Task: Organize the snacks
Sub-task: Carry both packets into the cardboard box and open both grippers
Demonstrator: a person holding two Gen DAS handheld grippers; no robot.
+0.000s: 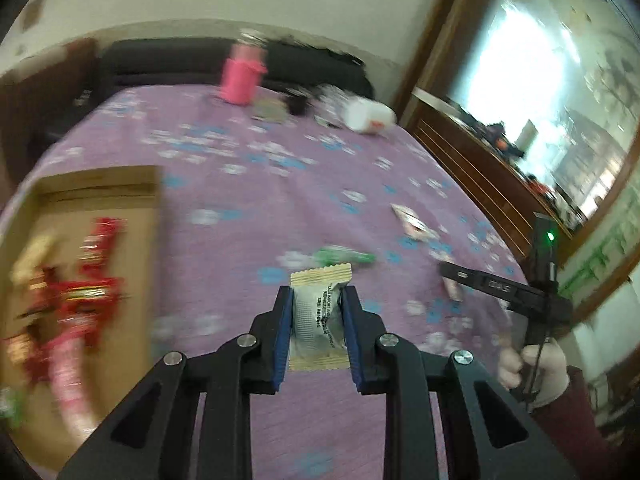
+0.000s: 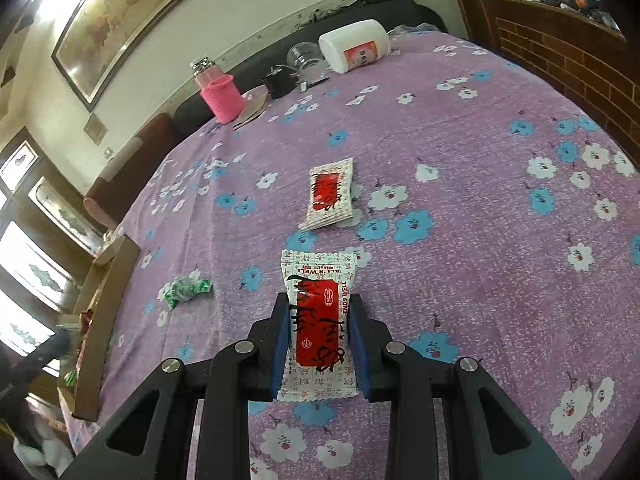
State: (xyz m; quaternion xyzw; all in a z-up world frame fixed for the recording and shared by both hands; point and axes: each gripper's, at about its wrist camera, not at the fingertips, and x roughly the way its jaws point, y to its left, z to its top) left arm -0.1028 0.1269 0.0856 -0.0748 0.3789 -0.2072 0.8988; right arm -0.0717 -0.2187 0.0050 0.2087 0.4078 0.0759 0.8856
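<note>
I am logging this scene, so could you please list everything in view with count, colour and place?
cardboard box: one, brown, table's left edge, red-wrapped snacks inside
green candy: one, near the box
red-and-white packet: one, lying mid-table
pink-sleeved bottle: one, far edge
white jar: one, on its side, far edge
floral tablecloth: one, purple
left gripper: shut on silver-and-beige packet
right gripper: shut on red-and-white snack
gloved hand: one, white

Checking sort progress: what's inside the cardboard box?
The cardboard box holds red-wrapped snacks and a pink packet, all blurred. The right wrist view shows only the box's outside wall; its near end is cut off.
</note>
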